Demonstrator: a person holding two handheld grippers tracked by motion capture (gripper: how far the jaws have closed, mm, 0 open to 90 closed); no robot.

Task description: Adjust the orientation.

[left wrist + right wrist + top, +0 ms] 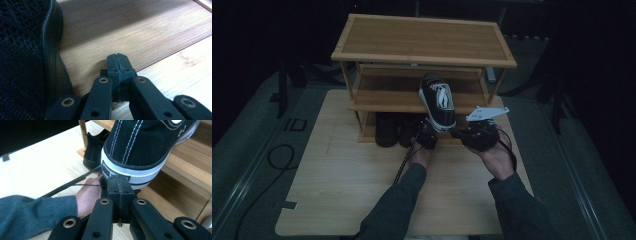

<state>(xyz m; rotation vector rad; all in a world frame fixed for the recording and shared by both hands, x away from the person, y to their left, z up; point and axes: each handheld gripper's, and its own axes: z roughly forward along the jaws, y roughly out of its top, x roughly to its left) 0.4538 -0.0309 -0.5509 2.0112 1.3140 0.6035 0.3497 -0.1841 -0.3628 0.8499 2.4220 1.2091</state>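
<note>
A black canvas sneaker point(438, 100) with white laces and a white sole lies on the middle shelf of a wooden shoe rack point(422, 40), its heel hanging over the shelf's front edge. My right gripper point(119, 185) is shut with nothing between its jaws, its tips right under the sneaker's heel point(140, 152); whether they touch it I cannot tell. In the high view it sits at the rack's front point(463, 134). My left gripper point(118, 63) is shut and empty, low over the bottom shelf beside a dark shoe point(25, 62), below the sneaker's heel point(428, 135).
Dark shoes point(394, 129) stand on the bottom shelf. The rack rests on a light wooden table point(352, 170) with bare room in front and to the left. A black cable point(277, 155) loops on the floor at left. The room around is dark.
</note>
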